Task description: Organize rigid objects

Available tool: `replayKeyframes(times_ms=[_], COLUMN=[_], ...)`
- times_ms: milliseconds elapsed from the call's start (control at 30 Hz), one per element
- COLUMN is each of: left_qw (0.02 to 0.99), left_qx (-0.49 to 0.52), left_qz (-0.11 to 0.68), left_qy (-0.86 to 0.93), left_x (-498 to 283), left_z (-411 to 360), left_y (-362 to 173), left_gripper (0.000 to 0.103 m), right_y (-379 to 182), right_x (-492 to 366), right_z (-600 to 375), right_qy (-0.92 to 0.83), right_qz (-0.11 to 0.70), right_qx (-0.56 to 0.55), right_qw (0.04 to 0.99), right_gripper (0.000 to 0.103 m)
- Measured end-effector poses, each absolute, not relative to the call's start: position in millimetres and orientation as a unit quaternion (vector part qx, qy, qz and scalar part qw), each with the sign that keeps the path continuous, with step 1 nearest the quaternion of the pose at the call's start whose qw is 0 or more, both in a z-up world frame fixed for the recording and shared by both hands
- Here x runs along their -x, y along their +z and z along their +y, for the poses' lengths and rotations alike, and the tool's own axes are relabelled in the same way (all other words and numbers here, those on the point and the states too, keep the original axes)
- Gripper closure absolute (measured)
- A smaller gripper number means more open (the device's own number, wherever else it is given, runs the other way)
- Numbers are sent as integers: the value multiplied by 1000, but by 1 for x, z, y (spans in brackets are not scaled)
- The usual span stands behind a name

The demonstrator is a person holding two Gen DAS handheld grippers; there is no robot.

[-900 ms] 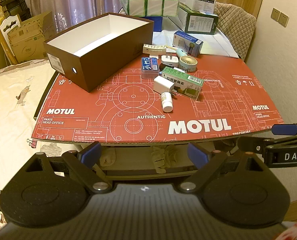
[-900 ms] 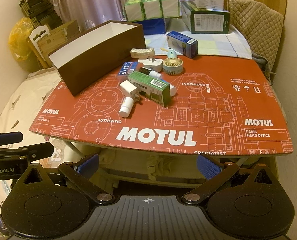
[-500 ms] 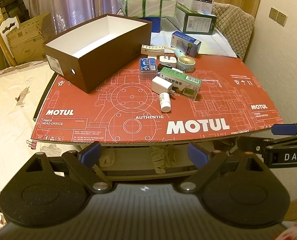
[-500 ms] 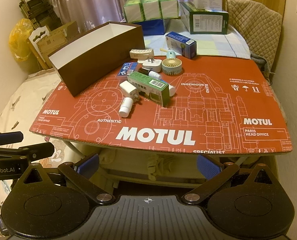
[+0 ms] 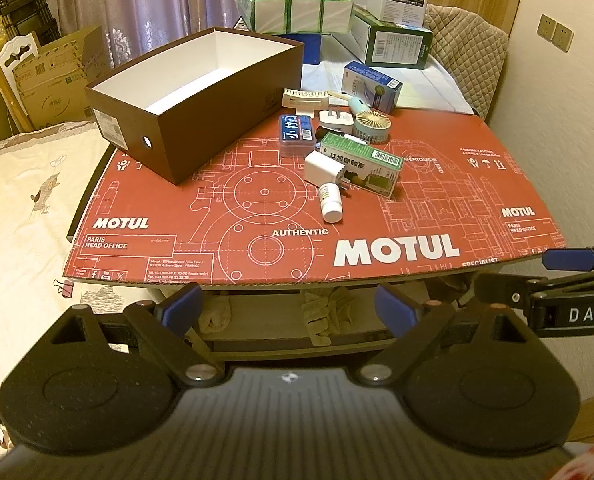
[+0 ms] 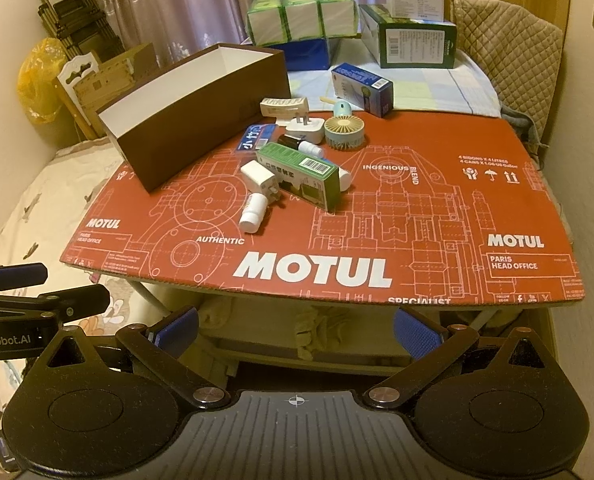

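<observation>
A small room with lilac curtains and stacked cartons behind holds a table (image 5: 529, 184) covered by a red printed cardboard sheet. On it the brown box (image 5: 201, 104) stands open and looks empty, at the far left. Just to its right lies the cluster to be sorted: a cream comb (image 5: 305, 98), a blue card case (image 5: 295, 135), 2 white plug adapters (image 5: 324, 167), a small white bottle (image 5: 330, 202) on its side, a green carton (image 5: 363, 164), a round mint fan (image 5: 371, 126) and a blue carton (image 5: 371, 86) at the back.

Almost nothing has changed over the last second. Both views have only drifted a touch, the table sitting slightly differently in the picture, and no object has shifted. The left hand-held gripper (image 5: 291, 304) hangs off the near table edge with its jaws wide apart and nothing between them. The right hand-held gripper (image 6: 295, 326) is likewise spread and empty, beside it.

So the sorting looks not yet begun: nothing is in the box, and both tools are well apart from the cluster. The white bottle lies nearest and clear of the others, a likely first pick
</observation>
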State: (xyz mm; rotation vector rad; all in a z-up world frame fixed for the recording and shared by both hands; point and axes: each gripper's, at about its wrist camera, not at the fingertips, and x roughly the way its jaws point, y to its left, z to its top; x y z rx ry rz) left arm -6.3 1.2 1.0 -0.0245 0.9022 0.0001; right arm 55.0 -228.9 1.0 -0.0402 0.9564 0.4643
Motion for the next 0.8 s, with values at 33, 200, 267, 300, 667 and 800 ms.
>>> replayKeyframes(times_ms=[33, 200, 267, 300, 667, 800], left_qw=[900, 900, 900, 900, 897, 895], left_qx=[12, 12, 12, 12, 11, 8], left_qz=[436, 436, 436, 437, 441, 446], left_qy=[0, 0, 0, 0, -3, -7], left_x=[6, 6, 6, 7, 7, 2], left_z=[1, 1, 1, 1, 8, 11], left_y=[1, 1, 1, 1, -1, -2], left_gripper=[12, 12, 12, 12, 12, 12], right_y=[1, 0, 0, 0, -1, -1], right_x=[-55, -55, -55, -55, -55, -53], right_z=[-229, -228, -228, -227, -225, -223], right_qy=[222, 222, 222, 222, 223, 220], right_qz=[456, 456, 456, 456, 456, 459], right_qx=[19, 20, 20, 21, 20, 18], right_qw=[862, 862, 862, 862, 861, 861], right_gripper=[2, 2, 2, 2, 2, 2])
